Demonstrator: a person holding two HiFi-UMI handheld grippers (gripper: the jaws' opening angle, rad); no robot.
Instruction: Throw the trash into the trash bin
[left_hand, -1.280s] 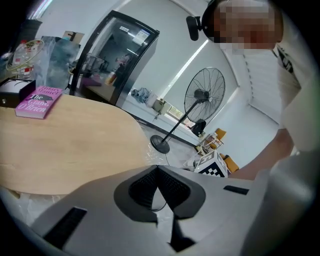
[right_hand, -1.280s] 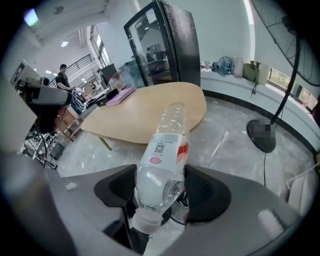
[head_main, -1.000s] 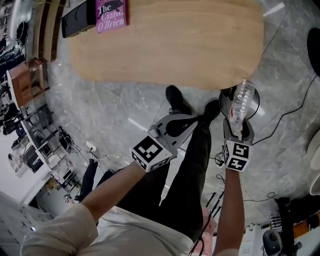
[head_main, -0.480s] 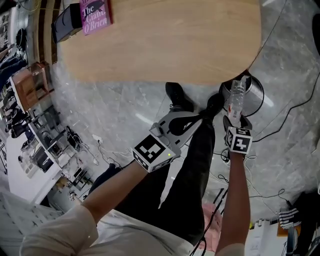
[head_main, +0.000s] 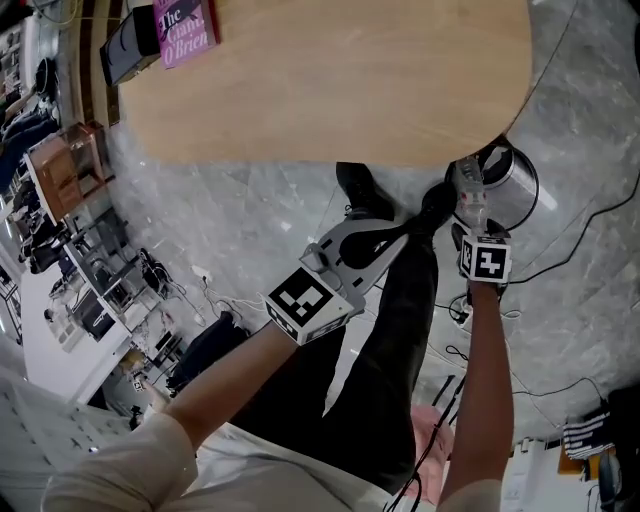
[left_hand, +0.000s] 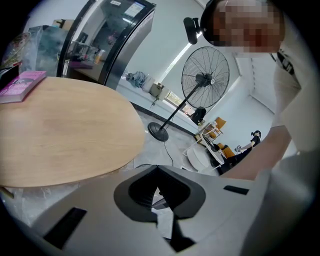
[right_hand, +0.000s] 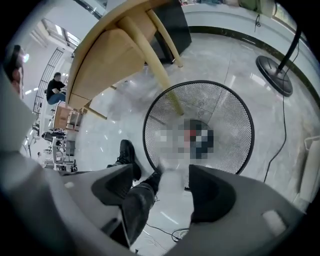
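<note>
A clear plastic bottle (head_main: 468, 184) hangs neck-up over the round wire-mesh trash bin (head_main: 533, 187), which stands on the floor by the table's corner. My right gripper (head_main: 476, 222) points steeply down at the bin (right_hand: 235, 107). Its jaws have just been opening. The bottle (right_hand: 172, 175) shows as a blur between them, and a gap is visible at its left side, so the pads do not press on it. My left gripper (head_main: 398, 236) hovers above the person's legs, shut and empty, and its tips (left_hand: 158, 167) meet.
A rounded wooden table (head_main: 330, 80) carries a pink book (head_main: 187, 30) and a black box (head_main: 125, 52). One table leg (right_hand: 160, 75) slants in front of the bin. The person's black shoes (head_main: 358, 192) stand left of the bin. Cables trail on the marble floor. A standing fan (left_hand: 205, 82) is beyond.
My right gripper has sunk towards the bin and tipped more steeply down, carrying the bottle lower over the bin's mouth. The left gripper has drifted down slightly.
</note>
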